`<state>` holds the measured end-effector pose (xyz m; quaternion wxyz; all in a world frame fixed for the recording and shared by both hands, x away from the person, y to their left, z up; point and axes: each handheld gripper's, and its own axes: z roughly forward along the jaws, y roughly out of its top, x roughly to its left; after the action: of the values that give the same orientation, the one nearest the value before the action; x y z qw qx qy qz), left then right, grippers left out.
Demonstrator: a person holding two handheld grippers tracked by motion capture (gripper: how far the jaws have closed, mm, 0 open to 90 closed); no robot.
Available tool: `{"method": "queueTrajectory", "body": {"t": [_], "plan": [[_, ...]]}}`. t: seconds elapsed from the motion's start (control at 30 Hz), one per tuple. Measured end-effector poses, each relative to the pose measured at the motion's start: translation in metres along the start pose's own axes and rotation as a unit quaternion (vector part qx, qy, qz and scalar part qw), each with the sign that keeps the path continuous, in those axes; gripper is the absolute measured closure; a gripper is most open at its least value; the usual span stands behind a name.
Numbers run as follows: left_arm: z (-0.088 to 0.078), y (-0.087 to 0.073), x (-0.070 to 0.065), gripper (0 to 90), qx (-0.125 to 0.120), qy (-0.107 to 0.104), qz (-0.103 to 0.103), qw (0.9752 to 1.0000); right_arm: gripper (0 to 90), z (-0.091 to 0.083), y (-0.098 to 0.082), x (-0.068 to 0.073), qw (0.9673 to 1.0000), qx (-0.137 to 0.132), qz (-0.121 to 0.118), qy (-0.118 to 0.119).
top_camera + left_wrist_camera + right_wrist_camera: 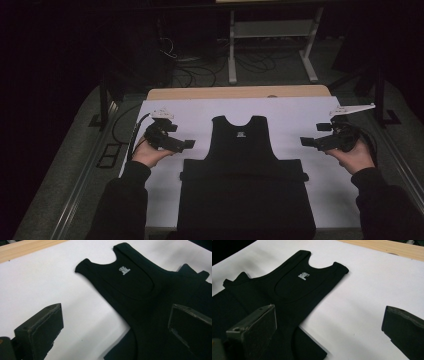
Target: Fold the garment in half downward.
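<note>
A black tank top (pixel 243 170) lies flat on the white sheet (pixel 300 115), neck toward the far side, with a small white label (pixel 124 270) inside the collar. Its lower half looks folded into a wider band across the middle. My left gripper (pixel 189 145) hovers just left of the garment's shoulder, jaws wide apart and empty, the top (pixel 155 297) lying ahead of them. My right gripper (pixel 303 142) hovers to the right of the top (pixel 287 290), also open and empty.
The white sheet covers a wooden table (pixel 240 92) whose far edge shows bare. Beyond stands a white metal frame (pixel 272 42) with cables (pixel 195 70) on the dark floor. Bare sheet lies on both sides of the garment.
</note>
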<state>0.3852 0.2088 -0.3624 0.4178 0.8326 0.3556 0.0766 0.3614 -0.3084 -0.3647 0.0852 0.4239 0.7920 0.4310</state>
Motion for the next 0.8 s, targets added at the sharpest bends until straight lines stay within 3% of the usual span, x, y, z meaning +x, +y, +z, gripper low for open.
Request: {"method": "queueTrajectory", "body": {"t": [0.17,0.47,0.57,0.8], "plan": [[0.002,0.009,0.006,0.0,0.014,-0.002,0.004,0.9999,0.0,0.003,0.008,0.001,1.0,0.005,-0.003,-0.002],[0.005,0.025,0.011,0.0,0.016,-0.004,0.007,0.9998,0.0,0.009,0.023,-0.002,0.9999,0.008,-0.009,-0.003],[0.009,0.03,0.012,0.0,0.01,-0.006,0.004,0.9999,0.0,0.011,0.028,-0.004,0.9999,0.013,-0.008,-0.005],[0.02,0.042,0.012,0.0,0.024,-0.007,0.01,0.9996,0.0,0.014,0.039,-0.011,0.9999,0.013,-0.004,-0.007]]}}
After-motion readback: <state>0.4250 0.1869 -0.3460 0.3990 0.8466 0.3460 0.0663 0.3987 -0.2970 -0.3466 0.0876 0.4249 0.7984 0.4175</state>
